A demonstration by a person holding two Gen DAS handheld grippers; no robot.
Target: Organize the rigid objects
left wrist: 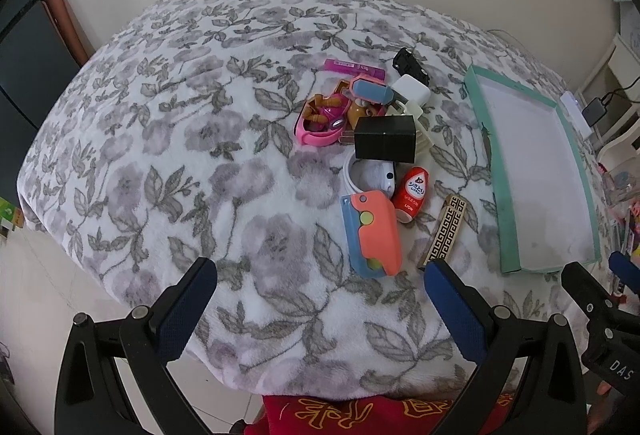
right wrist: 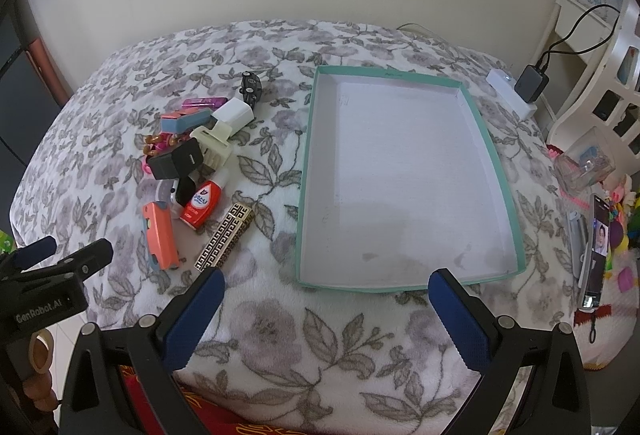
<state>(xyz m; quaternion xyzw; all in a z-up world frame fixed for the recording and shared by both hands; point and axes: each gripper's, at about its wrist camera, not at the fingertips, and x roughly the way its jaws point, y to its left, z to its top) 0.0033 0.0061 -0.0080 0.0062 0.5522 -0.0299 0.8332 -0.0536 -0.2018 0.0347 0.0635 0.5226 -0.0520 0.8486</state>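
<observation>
A pile of small rigid objects lies on a floral blanket (left wrist: 168, 139): an orange-and-blue toy (left wrist: 372, 233), a red bottle (left wrist: 411, 193), a gold-patterned bar (left wrist: 444, 233), a black box (left wrist: 385, 142), a pink toy boat (left wrist: 320, 119), a white charger (left wrist: 410, 89). An empty teal tray (right wrist: 306, 171) with a white floor sits to their right. My left gripper (left wrist: 318, 271) hangs open just short of the orange toy. My right gripper (right wrist: 326, 283) hangs open at the tray's near rim, the gold bar (right wrist: 225, 237) by its left finger. Neither holds anything.
The blanket drops off at the near edge, over a red cloth with gold lettering (left wrist: 360, 411). To the right stand a phone (right wrist: 596, 255), a clear box (right wrist: 586, 165), a white shelf (right wrist: 600, 91) and a black adapter with cable (right wrist: 530, 83). A plain wall lies behind.
</observation>
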